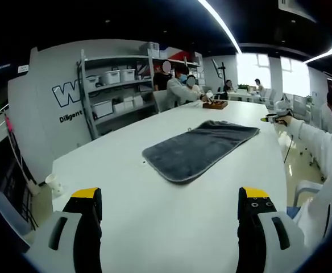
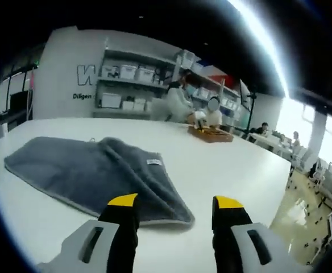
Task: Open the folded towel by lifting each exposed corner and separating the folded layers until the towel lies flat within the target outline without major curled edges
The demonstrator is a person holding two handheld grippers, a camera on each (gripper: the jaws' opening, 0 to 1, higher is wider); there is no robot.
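Note:
A dark grey towel [image 1: 200, 149] lies folded on the white table [image 1: 154, 227]. In the left gripper view it sits in the middle of the table, well ahead of my left gripper [image 1: 171, 207], which stands open with nothing between its jaws. In the right gripper view the towel [image 2: 92, 170] spreads to the left, with an upper layer folded over and a small white label [image 2: 154, 162] on it. My right gripper [image 2: 175, 211] hovers open just short of the towel's near corner [image 2: 183, 218], touching nothing.
People sit at the far end of the table by a wooden tray [image 1: 215, 104] [image 2: 210, 134]. Shelves with white boxes [image 1: 117, 85] line the back wall. A person's white sleeve [image 1: 319, 142] reaches in from the right. A small white cup [image 1: 53, 183] stands at the table's left edge.

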